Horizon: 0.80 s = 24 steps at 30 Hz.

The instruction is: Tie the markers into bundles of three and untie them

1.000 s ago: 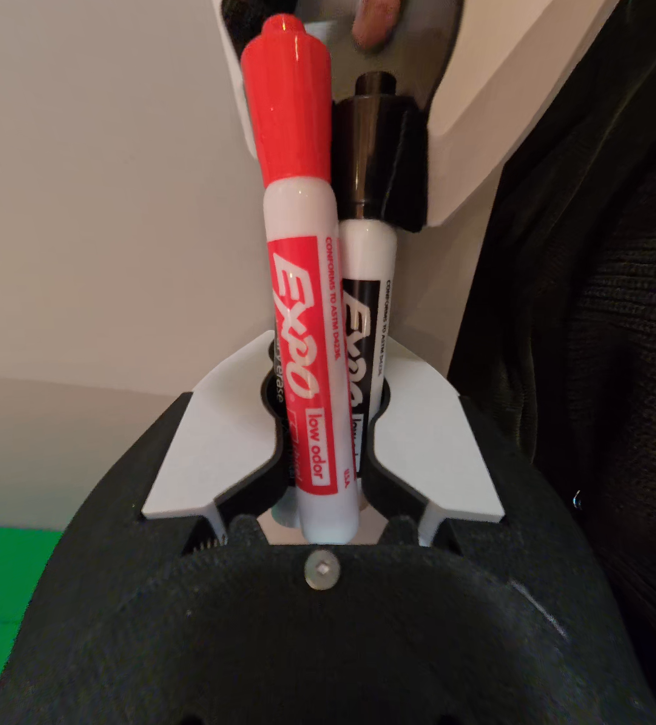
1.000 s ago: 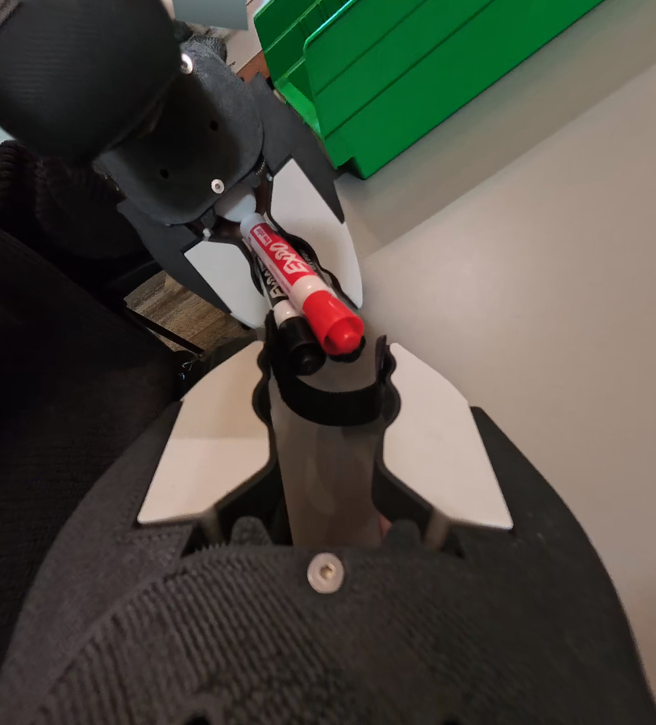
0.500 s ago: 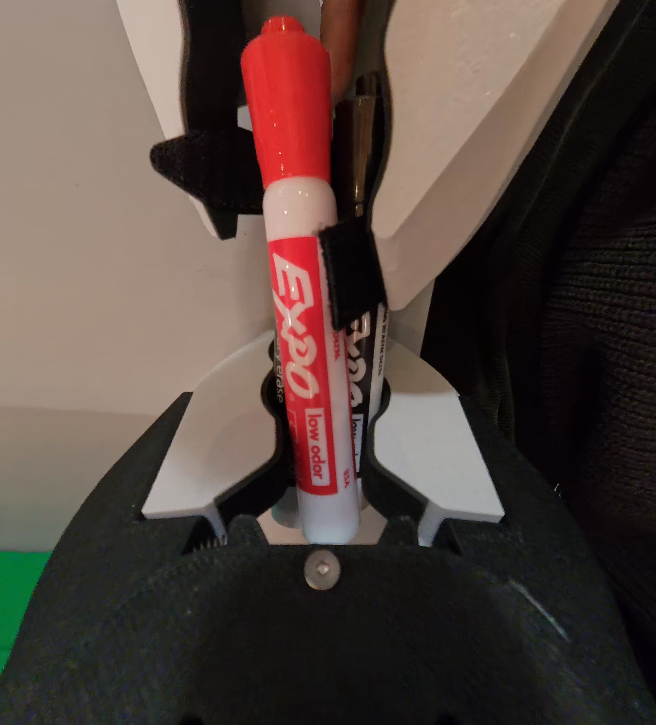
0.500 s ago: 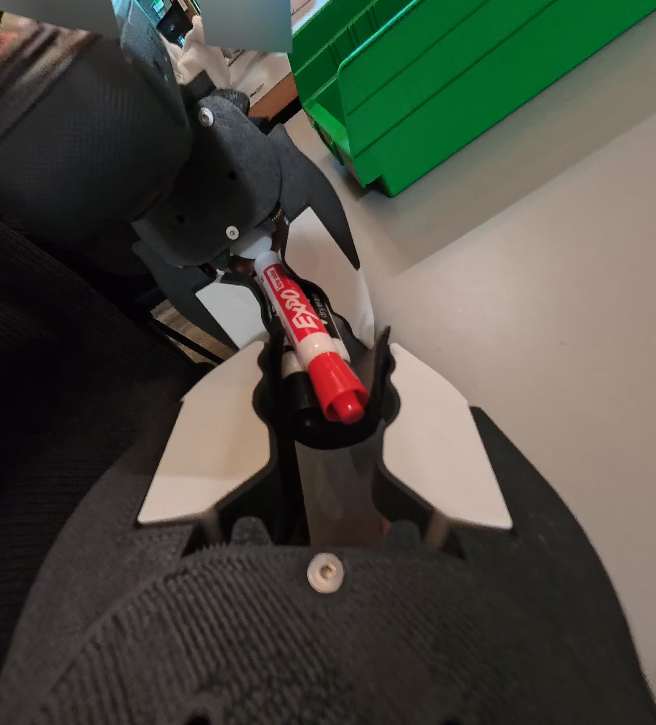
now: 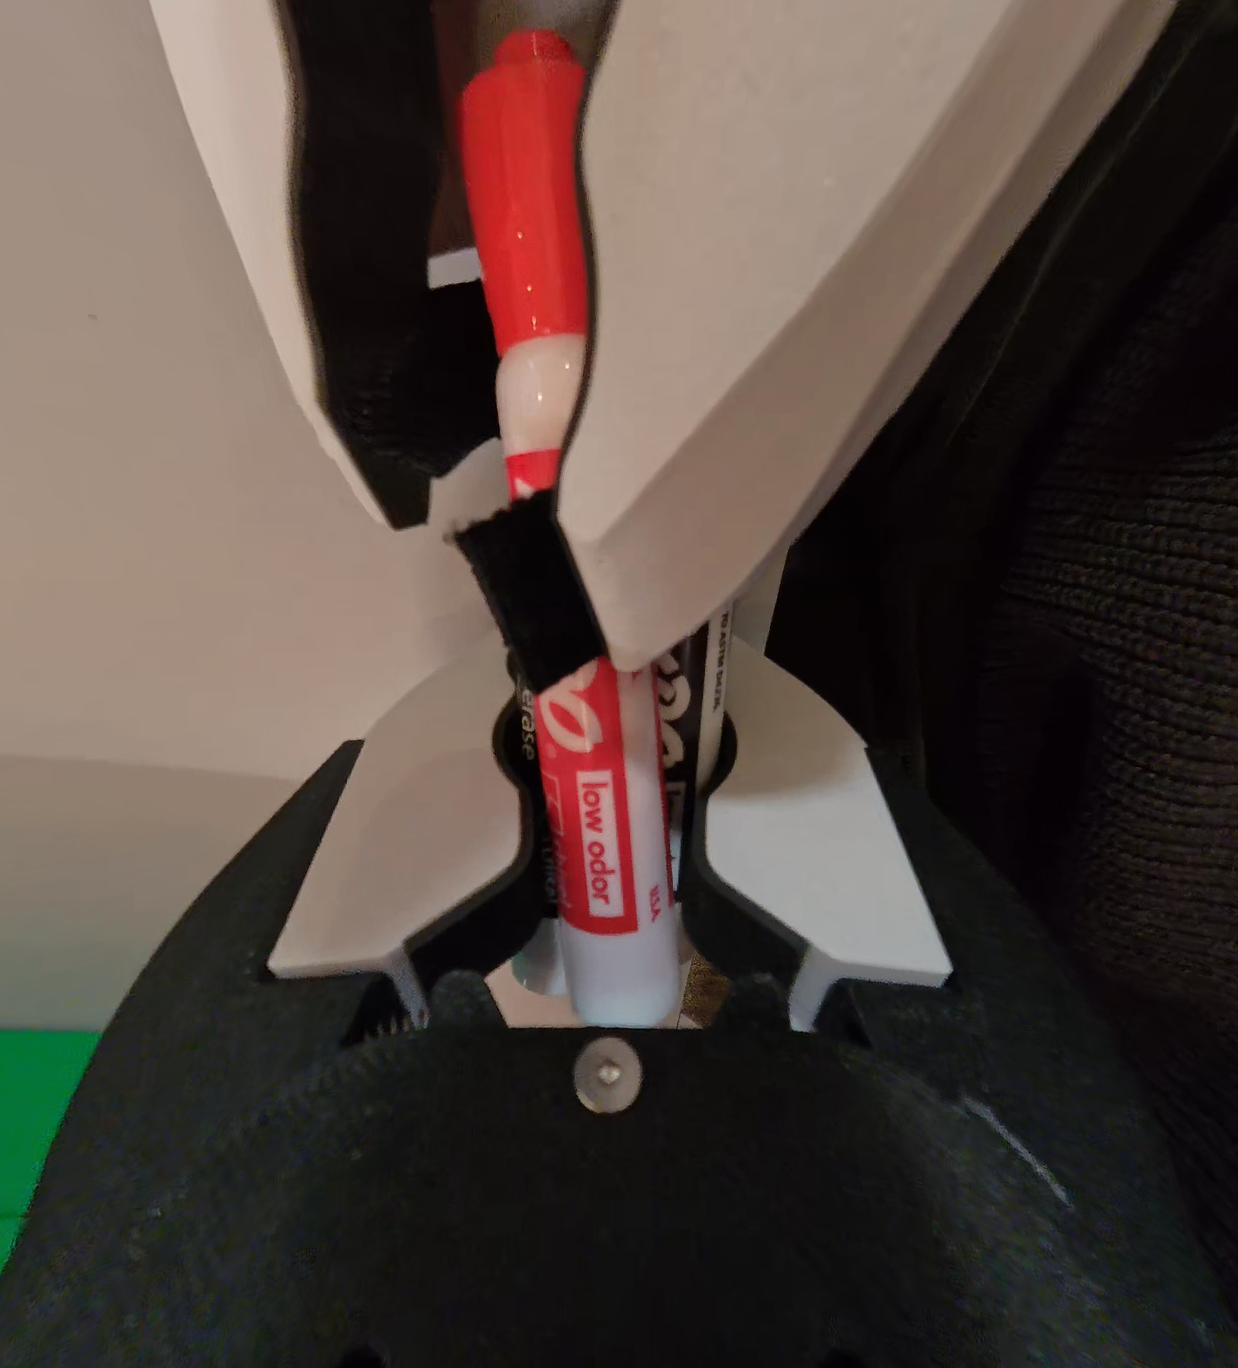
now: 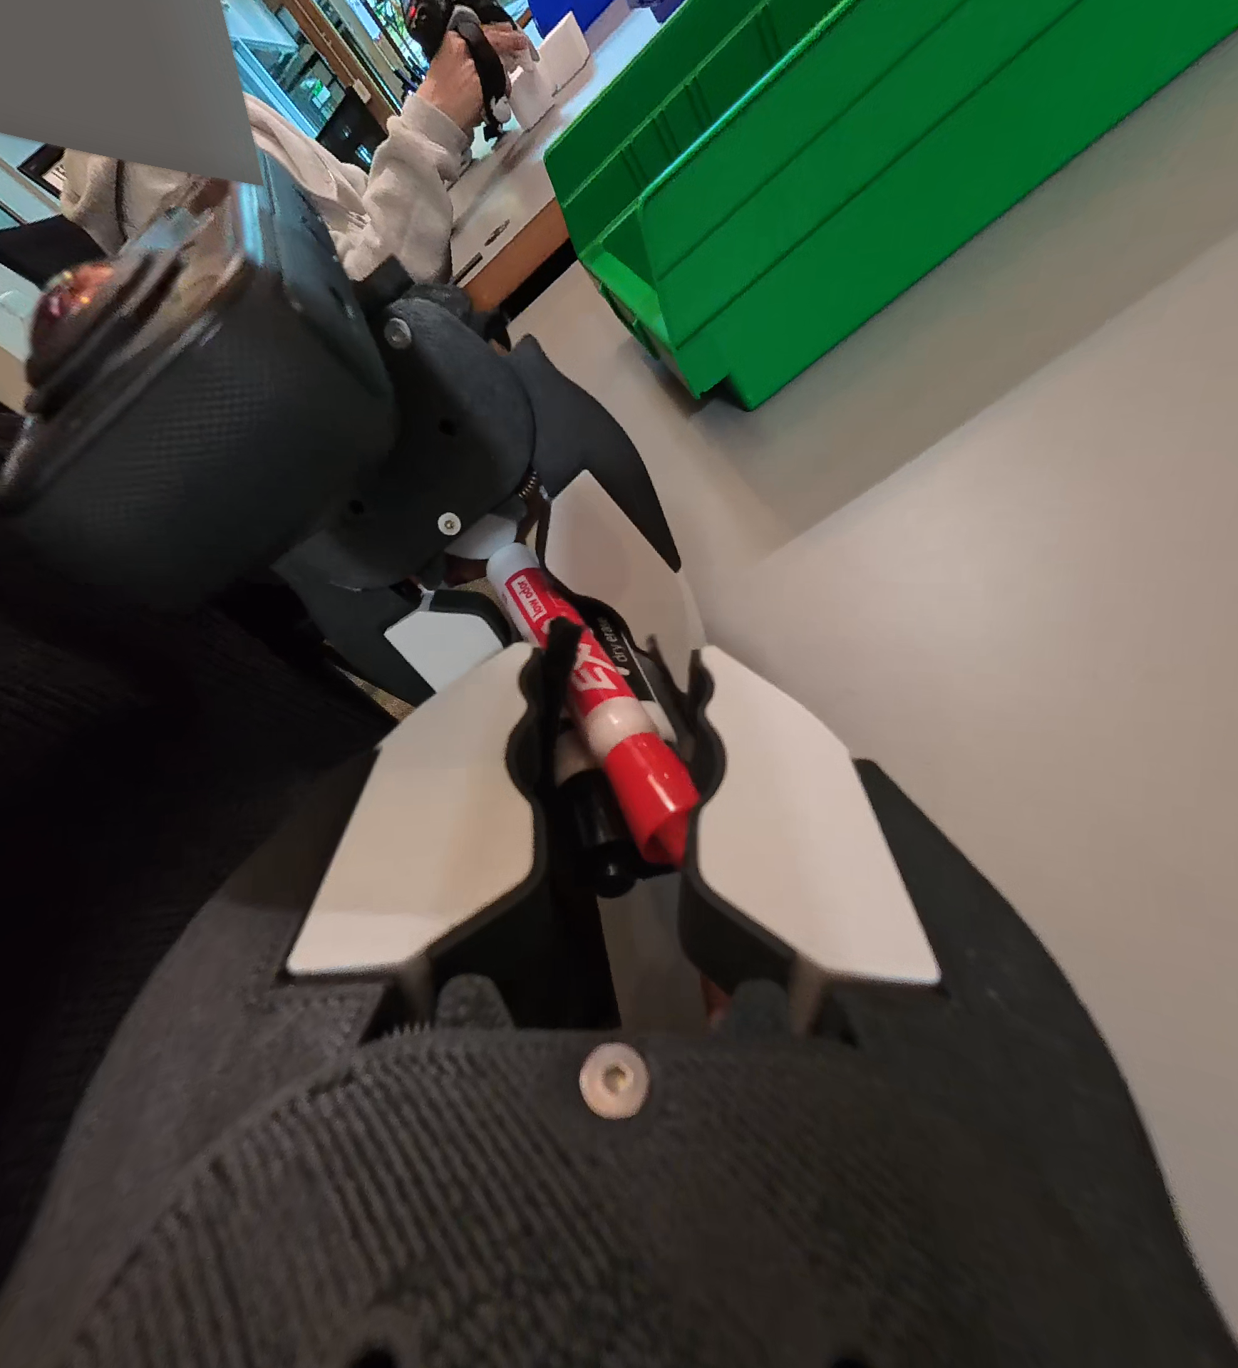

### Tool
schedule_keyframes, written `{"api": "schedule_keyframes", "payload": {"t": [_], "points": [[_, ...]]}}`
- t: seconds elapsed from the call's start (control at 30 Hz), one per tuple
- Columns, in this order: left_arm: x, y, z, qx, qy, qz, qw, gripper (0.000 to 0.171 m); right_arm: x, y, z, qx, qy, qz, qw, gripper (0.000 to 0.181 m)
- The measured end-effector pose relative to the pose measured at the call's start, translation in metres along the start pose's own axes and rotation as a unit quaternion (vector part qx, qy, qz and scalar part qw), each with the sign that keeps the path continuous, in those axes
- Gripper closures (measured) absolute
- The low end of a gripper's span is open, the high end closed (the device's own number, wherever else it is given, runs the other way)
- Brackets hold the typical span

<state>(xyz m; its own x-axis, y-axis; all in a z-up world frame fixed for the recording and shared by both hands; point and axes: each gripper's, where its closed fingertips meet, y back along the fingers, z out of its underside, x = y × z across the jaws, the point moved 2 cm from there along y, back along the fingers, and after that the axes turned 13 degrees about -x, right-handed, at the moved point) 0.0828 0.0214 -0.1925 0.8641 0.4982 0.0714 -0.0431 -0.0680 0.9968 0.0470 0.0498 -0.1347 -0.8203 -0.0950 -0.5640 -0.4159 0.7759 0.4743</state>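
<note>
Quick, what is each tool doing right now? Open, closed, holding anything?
Left tool: closed on the red marker and black marker.
Right tool: around the markers' capped ends; closed or not, cannot be told.

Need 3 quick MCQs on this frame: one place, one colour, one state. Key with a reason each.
1. Where are the cap ends of the markers?
A. between the fingers of the right gripper
B. on the floor
C. in a drawer

2. What colour are the bins on the table?
A. blue
B. green
C. yellow

3. The left gripper is:
A. open and empty
B. shut on the markers
C. out of view

Key:
1 A: the right wrist view shows the caps lying in the gap between its fingers.
2 B: they are plainly green.
3 B: its fingers press the barrels from both sides.
</note>
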Motion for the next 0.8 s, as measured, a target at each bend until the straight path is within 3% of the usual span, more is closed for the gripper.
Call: {"api": "schedule_keyframes", "payload": {"t": [0.17,0.3,0.53,0.8], "points": [[0.001,0.0,0.001,-0.004,-0.001,-0.001,1.0,0.125,-0.003,0.003,-0.004,0.007,0.002,0.003,1.0,0.162],[0.002,0.0,0.001,-0.005,-0.002,-0.002,1.0,0.125,-0.002,0.006,-0.004,0.007,-0.001,0.008,1.0,0.165],[-0.001,0.002,0.004,-0.003,0.004,0.001,1.0,0.125,0.006,0.023,-0.008,0.019,-0.003,0.035,0.999,0.139],[-0.015,0.008,0.014,0.009,0.033,0.006,0.999,0.126,0.039,0.072,-0.011,0.07,-0.038,0.108,0.991,0.141]]}}
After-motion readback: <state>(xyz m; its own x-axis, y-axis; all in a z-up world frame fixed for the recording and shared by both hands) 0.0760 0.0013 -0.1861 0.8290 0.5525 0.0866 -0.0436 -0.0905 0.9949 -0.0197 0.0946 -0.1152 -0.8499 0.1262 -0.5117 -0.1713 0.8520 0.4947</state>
